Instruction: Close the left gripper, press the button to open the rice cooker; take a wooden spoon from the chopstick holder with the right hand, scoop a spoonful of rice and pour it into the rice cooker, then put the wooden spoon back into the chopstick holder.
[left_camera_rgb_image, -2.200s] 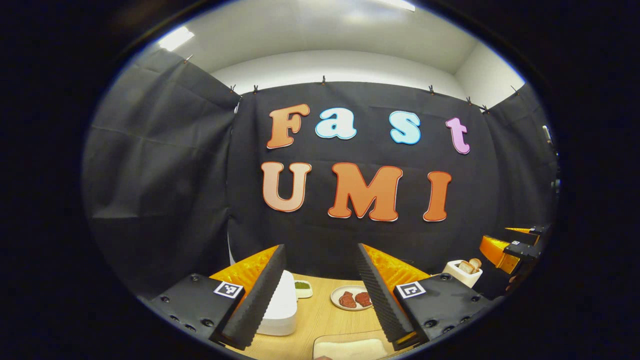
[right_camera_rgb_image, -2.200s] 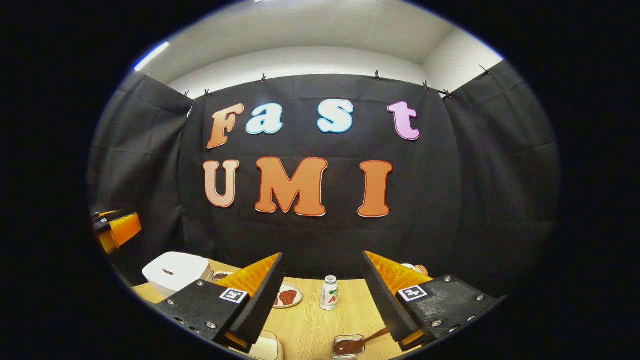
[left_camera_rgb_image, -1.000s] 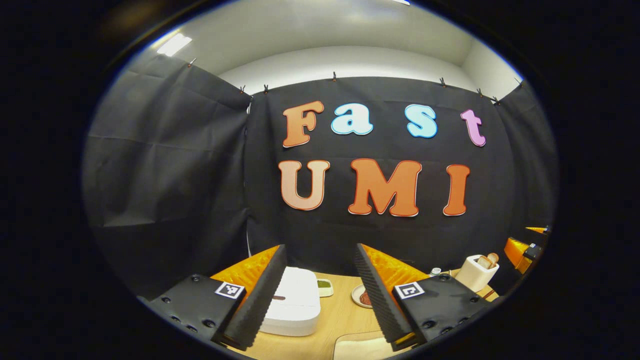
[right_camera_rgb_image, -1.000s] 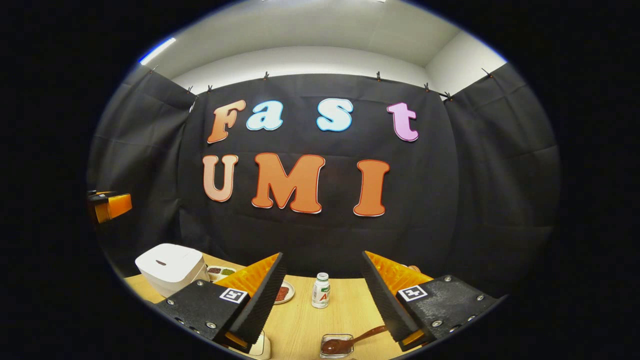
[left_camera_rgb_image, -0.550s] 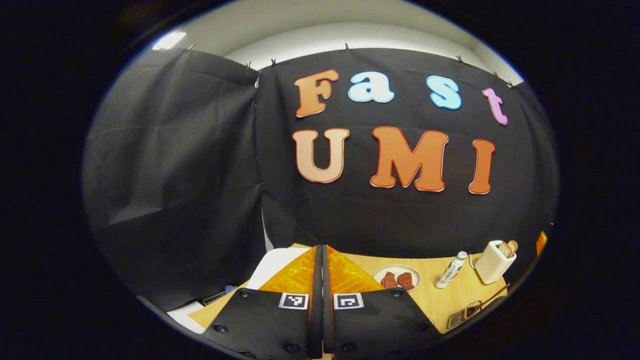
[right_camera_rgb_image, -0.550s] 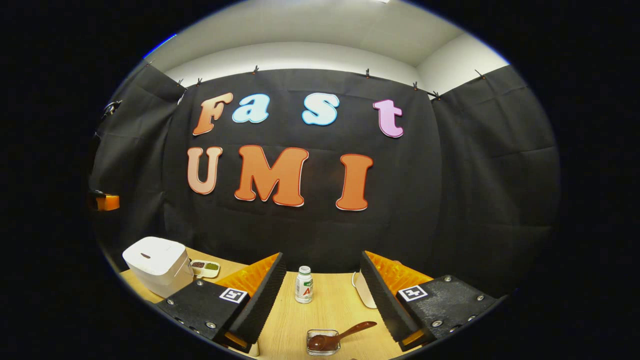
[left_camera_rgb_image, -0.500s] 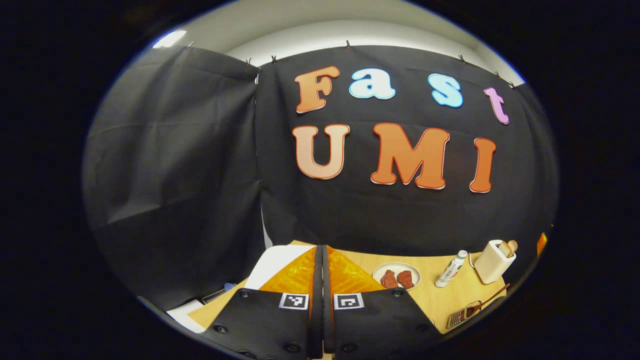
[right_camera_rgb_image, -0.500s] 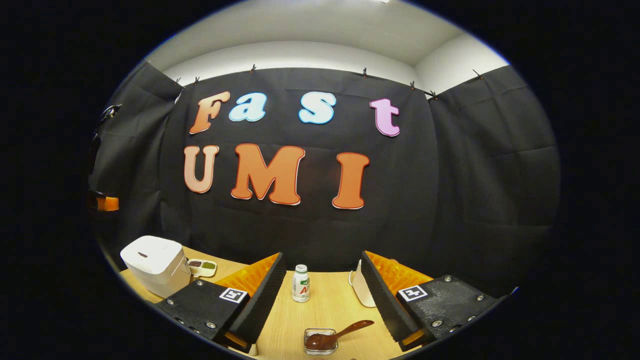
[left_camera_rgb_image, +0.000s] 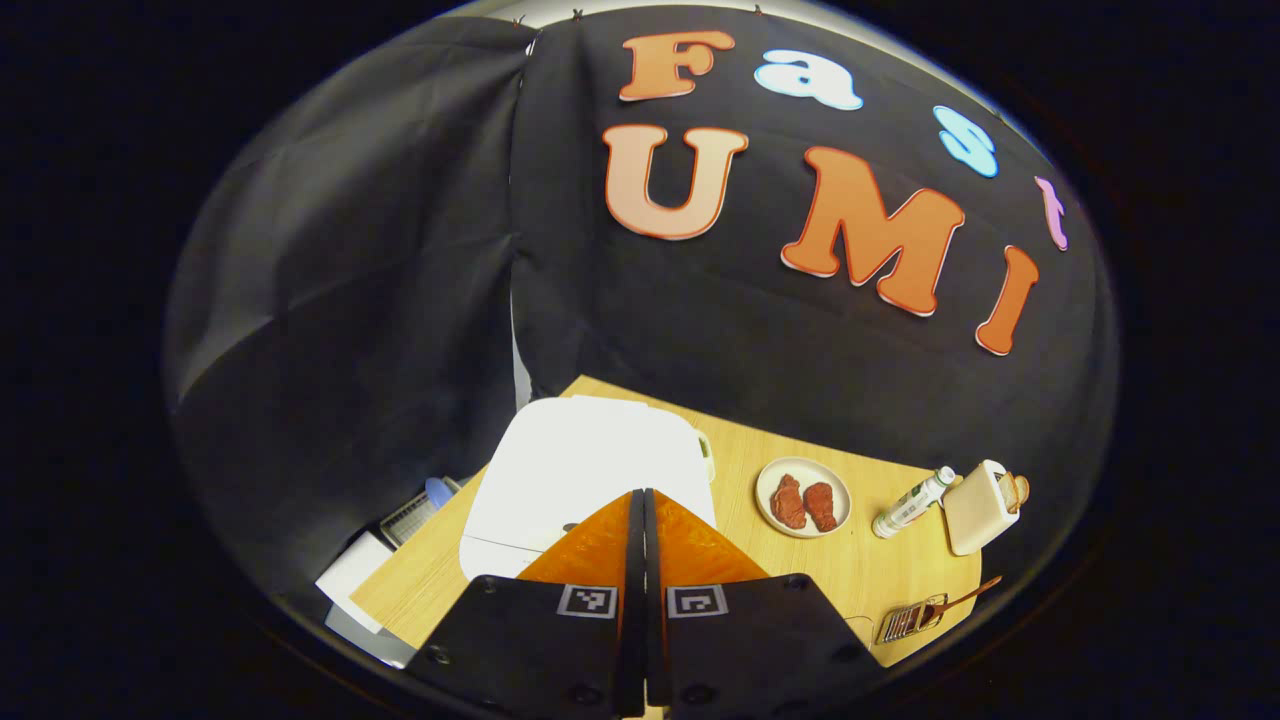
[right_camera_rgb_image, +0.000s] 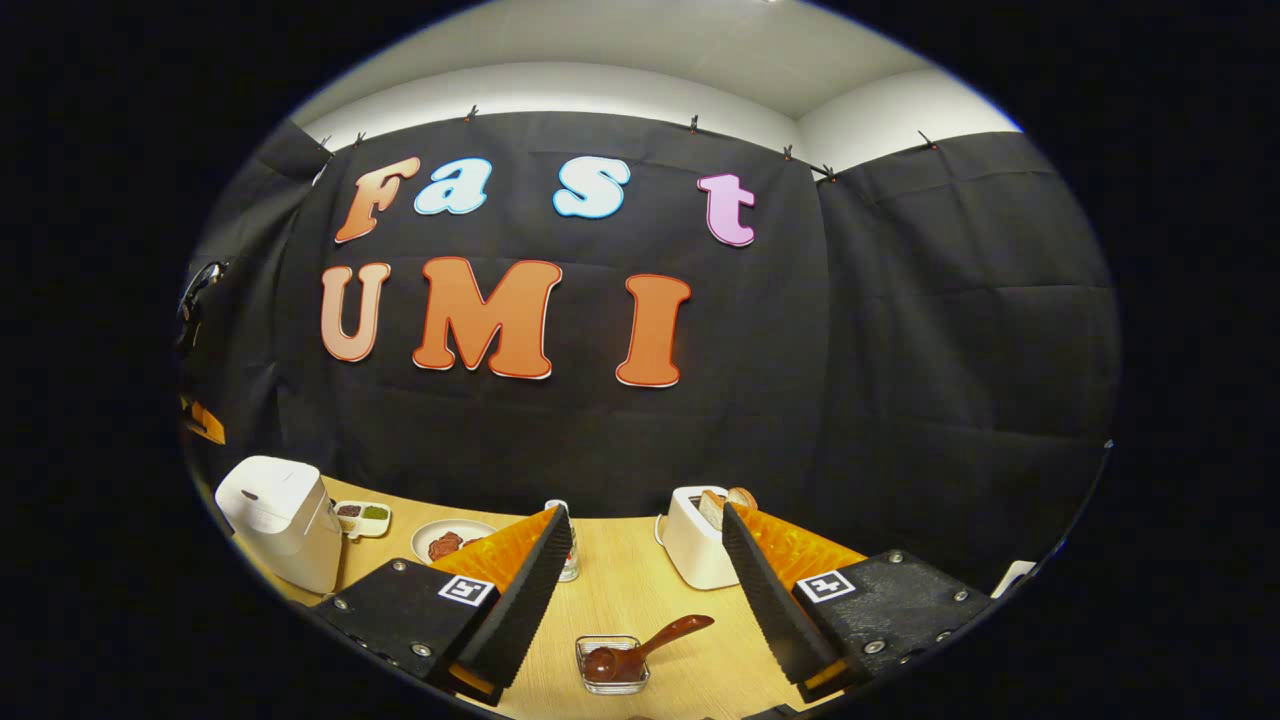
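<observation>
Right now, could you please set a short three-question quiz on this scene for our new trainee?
1. True or false: the left gripper is shut and poised over the white rice cooker, whose lid is down.
2. In the right gripper view, where does the wooden spoon rest? A) across the plate of meat B) with its bowl in a small clear container C) inside the toaster
3. Fill in: the right gripper is ____, holding nothing.

Key: 1 true; 2 B; 3 open.
</observation>
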